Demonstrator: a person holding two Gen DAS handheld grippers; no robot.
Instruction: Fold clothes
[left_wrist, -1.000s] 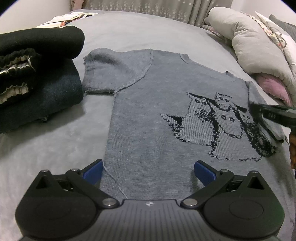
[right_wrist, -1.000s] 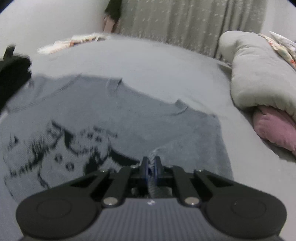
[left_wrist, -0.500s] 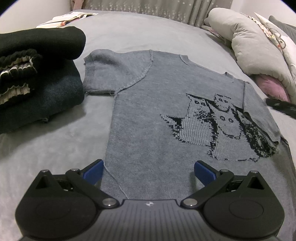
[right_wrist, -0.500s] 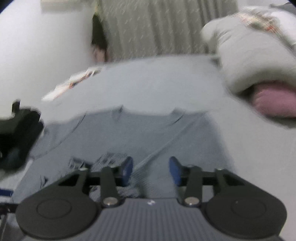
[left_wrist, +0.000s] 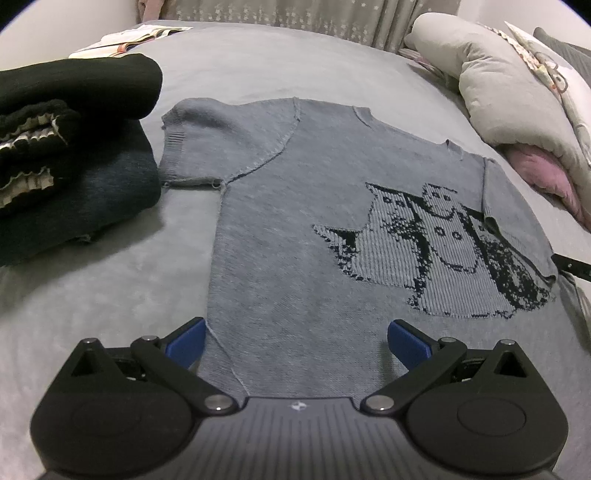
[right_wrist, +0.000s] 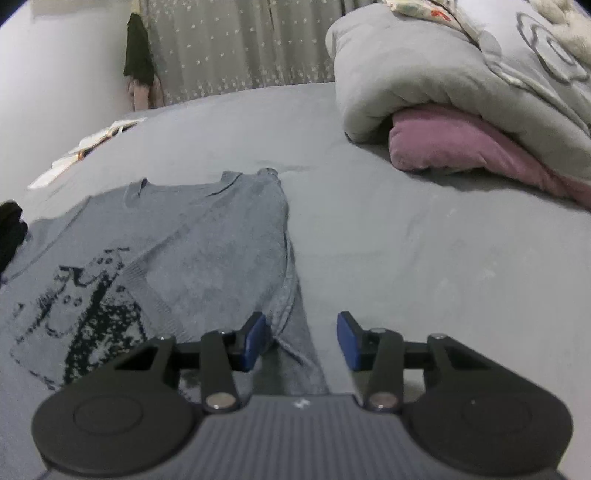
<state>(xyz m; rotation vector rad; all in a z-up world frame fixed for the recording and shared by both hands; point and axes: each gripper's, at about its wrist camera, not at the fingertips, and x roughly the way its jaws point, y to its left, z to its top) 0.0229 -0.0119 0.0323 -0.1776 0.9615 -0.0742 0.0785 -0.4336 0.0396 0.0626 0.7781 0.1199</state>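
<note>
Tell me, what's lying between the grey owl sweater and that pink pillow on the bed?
Nothing but bare grey bedsheet. The right wrist view shows it best: the sweater ends at its folded edge, then open sheet runs up to the pink pillow.

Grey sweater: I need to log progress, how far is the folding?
Done: the grey sweater has one sleeve folded over the print, and dark clothes sit stacked. In hand: nothing, left claw and right claw open. Left: the other sleeve and body.
</note>
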